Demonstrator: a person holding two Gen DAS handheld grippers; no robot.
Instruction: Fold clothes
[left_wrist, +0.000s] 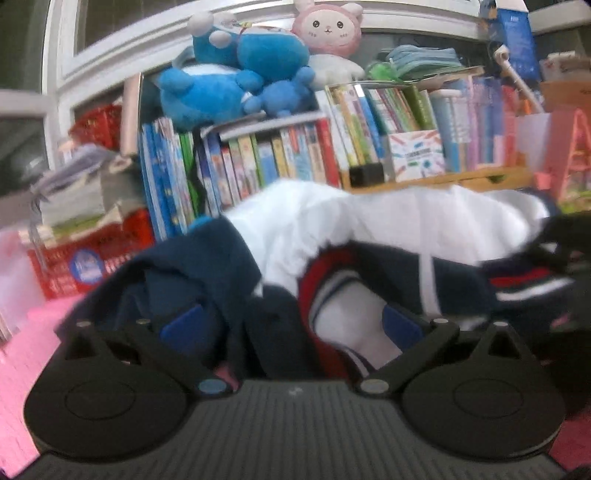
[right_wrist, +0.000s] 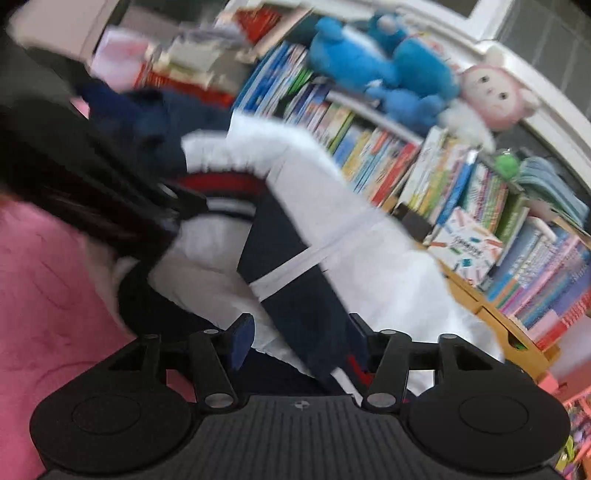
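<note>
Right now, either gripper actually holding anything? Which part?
Cannot tell for sure. The jacket fills both gaps: collar area between the left gripper pads, navy panel between the right gripper pads, neither visibly clamped.

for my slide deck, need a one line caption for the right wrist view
Right tongs open around a navy and white jacket above a pink mat.

Garment (left_wrist: 369, 229) (right_wrist: 332, 221): navy and white jacket, red/white/navy striped rib trim, thin white stripe across a navy panel. Crumpled, not flat, bunched into a raised heap with the white lining turned outward on top. Navy section hangs toward the left side in the left wrist view. It sits over a pink surface (left_wrist: 22, 354) (right_wrist: 44, 280); both views blurred, so exact fold state unclear.
</note>
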